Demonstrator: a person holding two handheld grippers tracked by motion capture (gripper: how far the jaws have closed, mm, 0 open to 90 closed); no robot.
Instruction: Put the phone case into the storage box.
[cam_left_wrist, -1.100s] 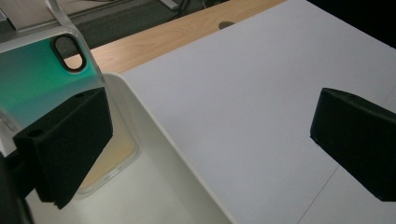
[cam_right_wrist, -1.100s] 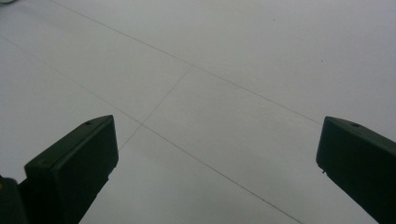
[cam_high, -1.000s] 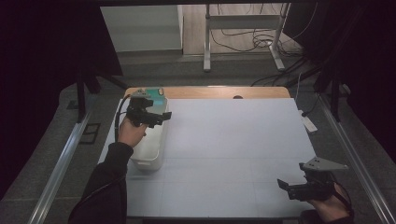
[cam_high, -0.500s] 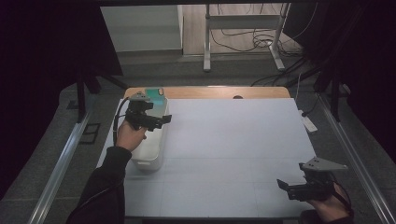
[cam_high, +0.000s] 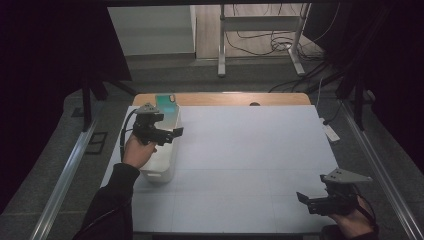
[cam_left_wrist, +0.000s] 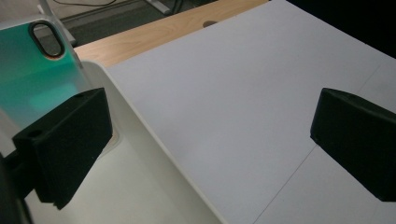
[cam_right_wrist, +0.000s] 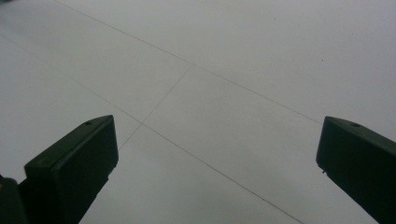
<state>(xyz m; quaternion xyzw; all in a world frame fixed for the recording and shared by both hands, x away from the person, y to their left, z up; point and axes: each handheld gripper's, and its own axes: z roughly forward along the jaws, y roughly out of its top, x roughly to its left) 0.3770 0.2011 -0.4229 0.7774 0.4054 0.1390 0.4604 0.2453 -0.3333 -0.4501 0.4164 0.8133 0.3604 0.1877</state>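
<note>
The room was dim, its edges nearly black, and the brightest patch was the floor (cam_high: 235, 35) beyond the table (cam_high: 250, 150). The table's white top took soft, even light with no hard shadows or glare. Both gripper views were grainy, with the near jaws dark and slightly blurred.

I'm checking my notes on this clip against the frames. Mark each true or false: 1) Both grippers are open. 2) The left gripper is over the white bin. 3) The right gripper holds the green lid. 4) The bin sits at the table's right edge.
1) True: the left gripper and the right gripper both have jaws wide apart.
2) True: it hangs over the white bin.
3) False: it holds nothing; the green lid stands at the bin's far end.
4) False: the bin sits by the left edge of the table.
</note>
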